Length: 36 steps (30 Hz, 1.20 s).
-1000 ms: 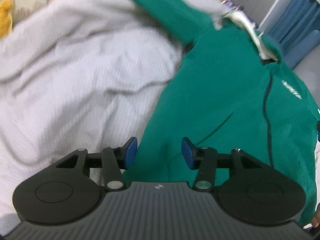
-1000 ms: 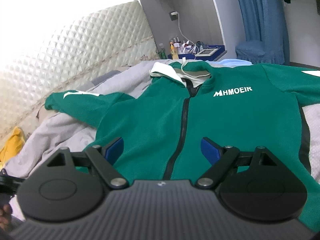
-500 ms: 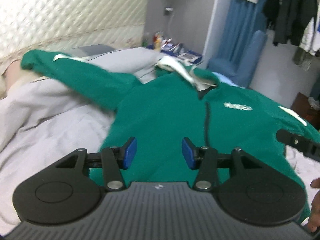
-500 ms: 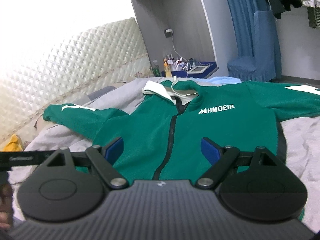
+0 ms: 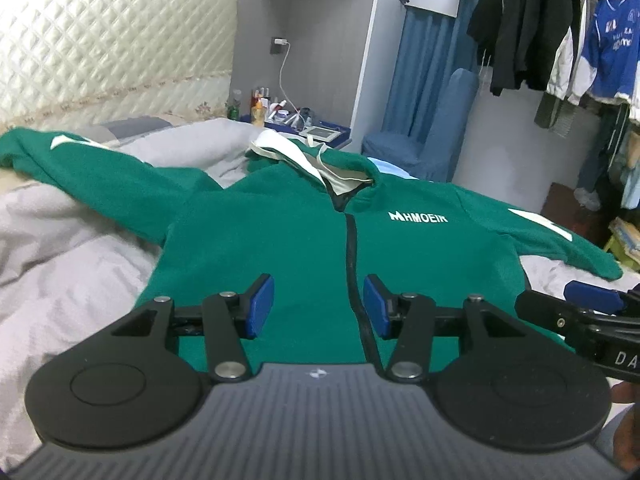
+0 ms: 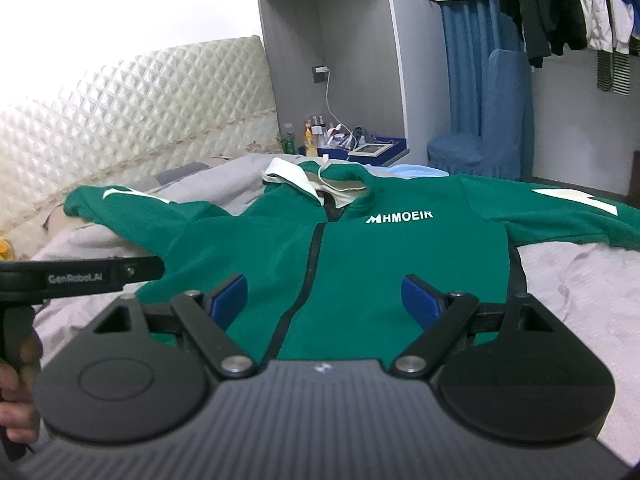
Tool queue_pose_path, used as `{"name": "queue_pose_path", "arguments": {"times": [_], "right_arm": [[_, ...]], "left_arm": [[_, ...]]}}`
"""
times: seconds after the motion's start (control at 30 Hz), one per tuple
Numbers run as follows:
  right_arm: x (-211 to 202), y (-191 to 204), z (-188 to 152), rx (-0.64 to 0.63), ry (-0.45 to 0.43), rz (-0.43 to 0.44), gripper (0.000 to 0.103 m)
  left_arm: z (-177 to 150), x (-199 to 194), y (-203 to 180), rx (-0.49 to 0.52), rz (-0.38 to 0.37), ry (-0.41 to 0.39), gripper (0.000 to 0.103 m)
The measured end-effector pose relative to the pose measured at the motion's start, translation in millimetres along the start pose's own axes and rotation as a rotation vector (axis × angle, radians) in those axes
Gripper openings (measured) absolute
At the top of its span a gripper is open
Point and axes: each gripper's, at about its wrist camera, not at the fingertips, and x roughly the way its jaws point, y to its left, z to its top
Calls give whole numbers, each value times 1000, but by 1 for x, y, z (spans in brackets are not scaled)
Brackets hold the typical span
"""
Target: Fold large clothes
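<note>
A green zip hoodie [image 5: 288, 240] with a white "MHMOEIR" logo lies front up on the grey bed, sleeves spread to both sides; it also shows in the right wrist view [image 6: 360, 264]. My left gripper [image 5: 319, 306] is open and empty, held above the hoodie's lower hem near the zip. My right gripper [image 6: 324, 300] is open wider, empty, above the same hem. Each gripper shows at the edge of the other's view: the right one [image 5: 580, 312] and the left one [image 6: 80, 272].
A grey duvet [image 5: 60, 260] covers the bed below a quilted headboard [image 5: 100, 52]. A nightstand with bottles [image 5: 288, 116] stands behind the hood. A blue chair [image 5: 432, 140] and hanging clothes [image 5: 560, 32] are at the right.
Both cameras have tilted up and drawn back, so the whole hoodie and the room now show. The left view swung from the left sleeve to the hoodie's middle. Both grippers stayed open.
</note>
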Motion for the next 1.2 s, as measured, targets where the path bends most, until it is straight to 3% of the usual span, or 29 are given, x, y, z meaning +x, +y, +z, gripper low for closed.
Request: {"name": "queue_pose_path", "arguments": {"times": [0.33, 0.37, 0.43, 0.57, 0.67, 0.8, 0.87, 1.03, 1.2], "right_arm": [[9, 9, 2, -34, 49, -40, 86], [9, 9, 4, -34, 45, -52, 86], [7, 8, 5, -23, 40, -69, 86], [9, 6, 5, -4, 71, -84, 86], [8, 2, 8, 18, 62, -111, 103], [5, -11, 20, 94, 43, -118, 103], [4, -25, 30, 152, 38, -96, 103], [-3, -98, 58, 431, 8, -30, 103], [6, -174, 65, 528, -20, -109, 103]], "left_arm": [[-20, 4, 11, 10, -53, 15, 66], [-21, 4, 12, 12, -54, 13, 68], [-22, 0, 13, 13, -51, -2, 82], [-26, -6, 19, 10, -61, -33, 91], [-26, -9, 22, 6, -44, -41, 95], [-28, -9, 26, -10, -51, -43, 96], [-29, -8, 27, -14, -51, -39, 96], [-33, -2, 31, -23, -42, -21, 96], [-36, 6, 32, -28, -26, -3, 96]]}}
